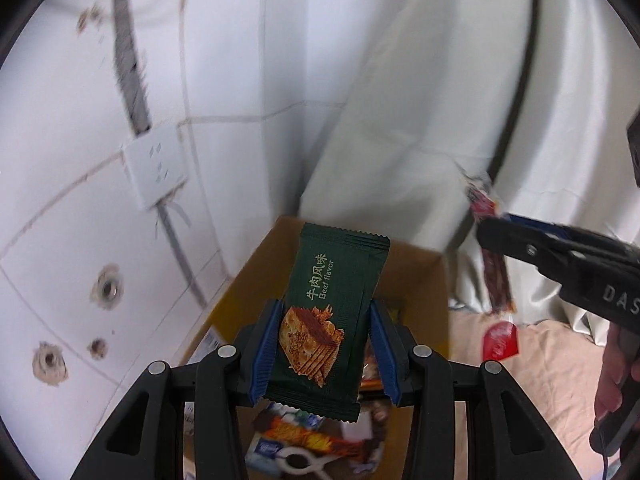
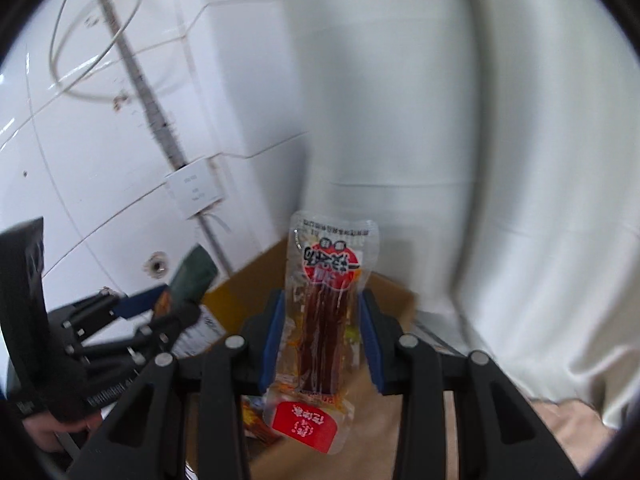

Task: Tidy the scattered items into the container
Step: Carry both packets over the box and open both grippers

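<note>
My left gripper (image 1: 325, 332) is shut on a dark green beef-flavour wafer packet (image 1: 332, 312), held upright over the open cardboard box (image 1: 424, 280). Several snack packets (image 1: 312, 440) lie in the bottom of the box. In the right wrist view my right gripper (image 2: 323, 328) is shut on a clear packet of red-brown spicy strips (image 2: 326, 320) with red labels, above the same box (image 2: 392, 296). The right gripper (image 1: 496, 236) with its strip packet (image 1: 494, 280) shows at the right of the left wrist view. The left gripper (image 2: 160, 308) and green packet (image 2: 192, 276) appear at the left of the right wrist view.
A white tiled wall with a socket plate (image 1: 154, 168) and drill holes stands behind the box. A white curtain (image 1: 400, 100) hangs at the right. Pinkish cloth (image 1: 540, 360) covers the surface beside the box. A hand (image 1: 616, 380) holds the right gripper's handle.
</note>
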